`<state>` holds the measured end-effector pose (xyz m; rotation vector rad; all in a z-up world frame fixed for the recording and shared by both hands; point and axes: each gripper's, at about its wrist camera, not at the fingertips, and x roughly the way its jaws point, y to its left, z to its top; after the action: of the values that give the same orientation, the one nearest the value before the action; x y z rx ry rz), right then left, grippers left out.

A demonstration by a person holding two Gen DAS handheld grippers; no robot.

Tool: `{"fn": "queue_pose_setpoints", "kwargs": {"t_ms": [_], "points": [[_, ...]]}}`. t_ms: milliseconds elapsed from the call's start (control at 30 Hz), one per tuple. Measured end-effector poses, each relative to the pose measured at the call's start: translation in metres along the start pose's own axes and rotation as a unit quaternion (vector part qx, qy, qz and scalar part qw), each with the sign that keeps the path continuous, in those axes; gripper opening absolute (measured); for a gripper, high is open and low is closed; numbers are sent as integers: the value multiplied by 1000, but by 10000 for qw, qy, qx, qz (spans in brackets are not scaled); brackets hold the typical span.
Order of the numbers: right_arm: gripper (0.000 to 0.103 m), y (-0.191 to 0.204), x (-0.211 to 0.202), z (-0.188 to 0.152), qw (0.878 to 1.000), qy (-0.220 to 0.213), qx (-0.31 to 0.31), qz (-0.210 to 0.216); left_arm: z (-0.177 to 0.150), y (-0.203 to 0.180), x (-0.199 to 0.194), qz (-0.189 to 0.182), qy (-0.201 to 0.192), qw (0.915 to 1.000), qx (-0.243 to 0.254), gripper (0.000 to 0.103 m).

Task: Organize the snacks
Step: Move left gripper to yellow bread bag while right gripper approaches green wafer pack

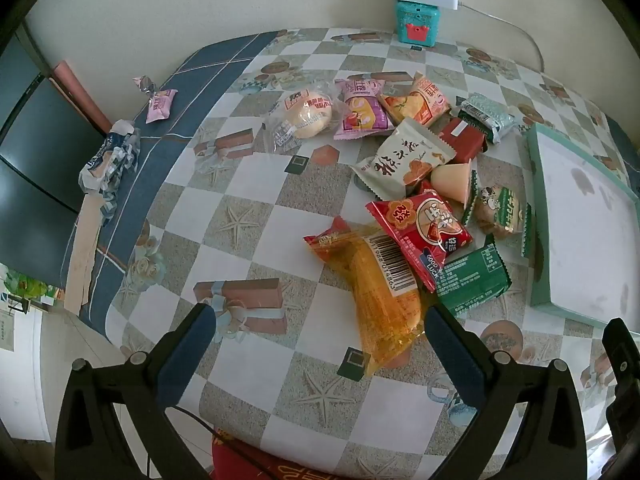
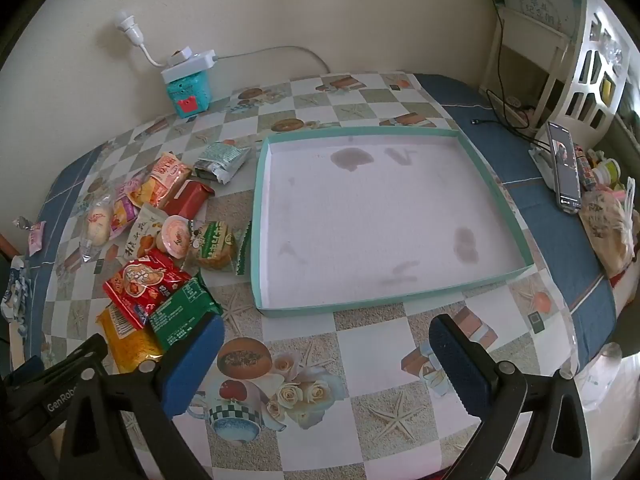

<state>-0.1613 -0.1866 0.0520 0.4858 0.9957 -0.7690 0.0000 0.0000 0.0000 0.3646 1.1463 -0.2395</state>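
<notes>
Several wrapped snacks lie in a loose pile on the checked tablecloth. Nearest my left gripper [image 1: 318,322] is a long yellow-orange pack [image 1: 382,300], with a red pack [image 1: 420,228] and a green pack [image 1: 472,276] overlapping it. Farther back lie a white pouch [image 1: 404,160], a pink pack [image 1: 360,108] and a clear-wrapped bun [image 1: 306,114]. A shallow teal-rimmed tray [image 2: 256,208] with a white, stained floor holds nothing and sits right of the pile [image 2: 160,240]. My right gripper [image 2: 326,338] hovers open over the table just in front of the tray. Both grippers are wide open with nothing between the fingers.
A teal box [image 1: 416,24] with a white power strip on top stands at the wall. Two stray wrappers [image 1: 160,102] lie on the blue cloth at left. A phone [image 2: 564,168], cables and a bag [image 2: 608,228] crowd the table's right end.
</notes>
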Motion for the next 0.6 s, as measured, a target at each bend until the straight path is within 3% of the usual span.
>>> {"fn": "queue_pose_setpoints", "kwargs": {"t_ms": [600], "points": [[103,0,1,0,10000,1,16,-19,0,0,0,-19,37,10000,1,103]]}}
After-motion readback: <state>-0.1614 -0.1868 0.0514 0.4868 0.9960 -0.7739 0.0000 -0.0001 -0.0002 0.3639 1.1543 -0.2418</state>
